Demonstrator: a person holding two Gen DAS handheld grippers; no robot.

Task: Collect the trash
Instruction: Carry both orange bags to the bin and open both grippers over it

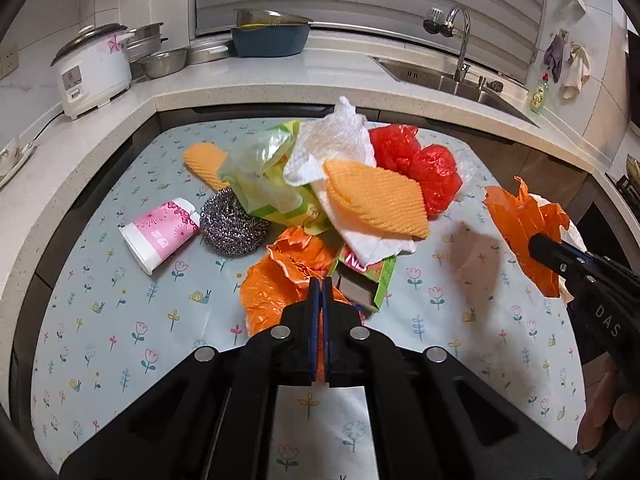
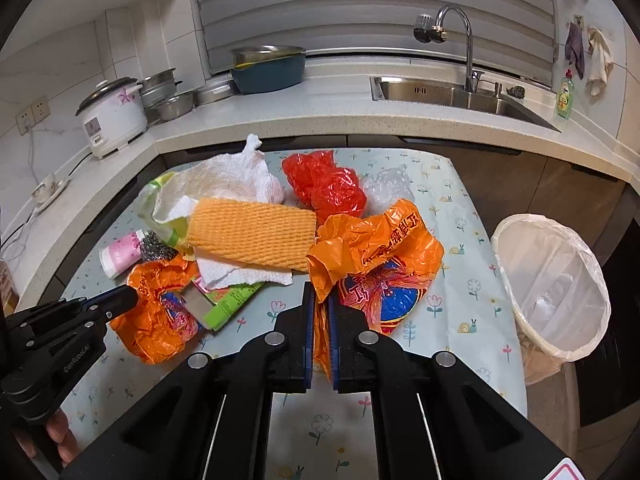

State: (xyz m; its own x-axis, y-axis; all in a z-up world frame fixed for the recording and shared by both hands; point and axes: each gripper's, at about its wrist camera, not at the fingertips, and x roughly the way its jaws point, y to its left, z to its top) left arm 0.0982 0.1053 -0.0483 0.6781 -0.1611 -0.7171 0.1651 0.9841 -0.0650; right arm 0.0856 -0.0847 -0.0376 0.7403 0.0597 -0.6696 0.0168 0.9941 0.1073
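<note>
My left gripper (image 1: 320,282) is shut on a crumpled orange plastic bag (image 1: 272,284) at the near edge of the trash pile; the right wrist view shows that gripper (image 2: 132,298) at the left, on the same bag (image 2: 160,316). My right gripper (image 2: 319,290) is shut on a second orange printed bag (image 2: 376,248), held above the floral mat. In the left wrist view the right gripper (image 1: 535,246) holds this bag (image 1: 520,216) out to the right. A white-lined trash bin (image 2: 552,280) stands off the table's right edge.
On the floral mat (image 1: 120,320) lie a paper towel (image 1: 332,136), an orange ribbed cloth (image 1: 380,200), a red bag (image 1: 424,168), steel wool (image 1: 230,224), a pink paper cup (image 1: 160,232) and a green box (image 1: 368,280). A rice cooker (image 2: 114,116) and a sink (image 2: 448,92) sit on the counter behind.
</note>
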